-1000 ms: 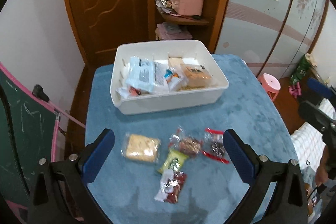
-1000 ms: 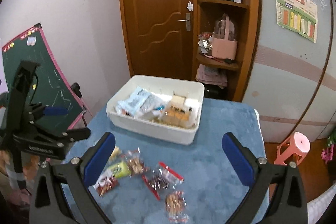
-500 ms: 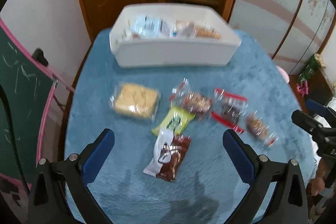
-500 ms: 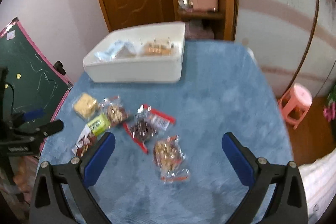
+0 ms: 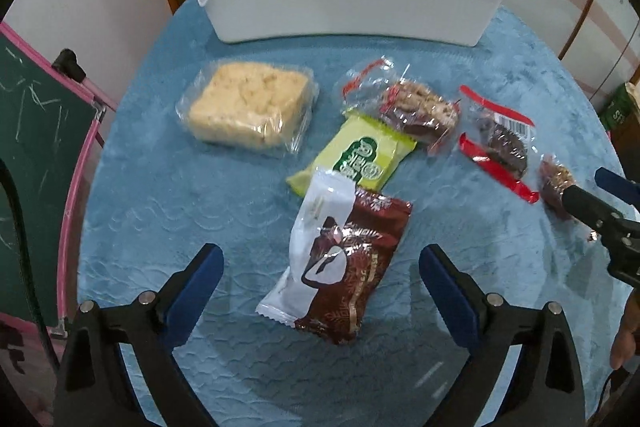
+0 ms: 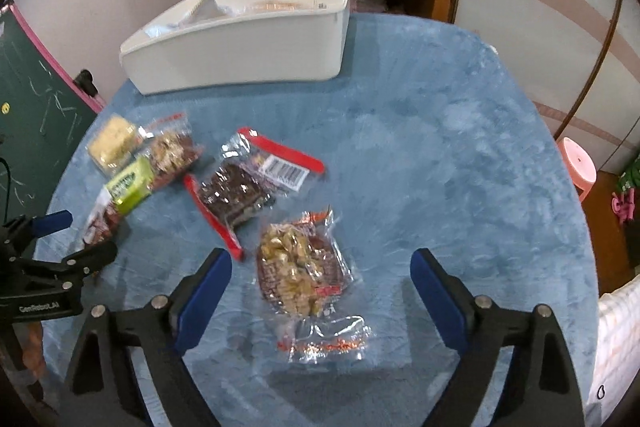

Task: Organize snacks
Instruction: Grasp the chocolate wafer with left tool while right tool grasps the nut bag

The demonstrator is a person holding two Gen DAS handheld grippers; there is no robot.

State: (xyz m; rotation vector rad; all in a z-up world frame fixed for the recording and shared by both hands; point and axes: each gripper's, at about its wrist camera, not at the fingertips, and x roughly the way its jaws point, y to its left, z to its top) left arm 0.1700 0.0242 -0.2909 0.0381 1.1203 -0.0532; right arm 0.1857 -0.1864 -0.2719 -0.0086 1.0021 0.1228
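Over a blue plush surface point(image 5: 168, 195), both hand-held grippers have just been narrowing yet grip nothing — left point(image 5: 320, 267) straddling a maroon-and-white wrapper point(image 5: 340, 267), right point(image 6: 320, 269) a clear, seemingly nut-filled packet point(image 6: 300, 279).

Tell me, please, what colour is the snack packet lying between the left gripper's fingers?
Dark red with a white end; the packet shows best in the left wrist view.

The bin point(image 5: 348, 7) stands at the table's point(image 5: 168, 211) far edge, packets inside; before it lie six snacks: cake point(image 5: 246, 109) leftmost; nut bar point(image 5: 416, 109) to its right, overlapping the wafer point(image 5: 358, 157); the pouch point(image 5: 340, 263) nearest, overlapping the wafer; date pack point(image 6: 240, 189) further right; walnut pack point(image 6: 298, 271) rightmost.
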